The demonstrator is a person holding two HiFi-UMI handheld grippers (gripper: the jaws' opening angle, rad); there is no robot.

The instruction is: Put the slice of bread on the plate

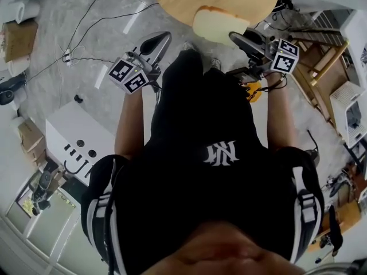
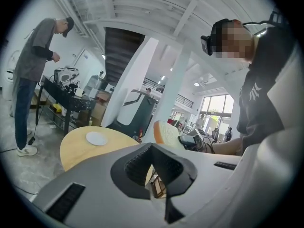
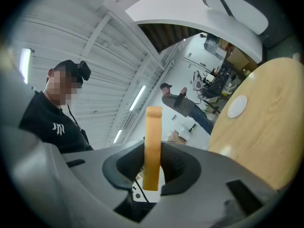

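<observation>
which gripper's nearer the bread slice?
Right. The right gripper is clamped on the bread slice, which sits edge-on between its jaws. The left gripper holds nothing and sits to the slice's left in the head view, apart from it.

The plate [image 2: 97, 138] lies on the table [image 2: 76, 156], the bread slice [image 1: 218, 24] over its near edge.

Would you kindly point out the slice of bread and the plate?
slice of bread [image 1: 215, 26], head view, middle of its pale face.
plate [image 2: 96, 138], left gripper view, centre of its white top.
</observation>
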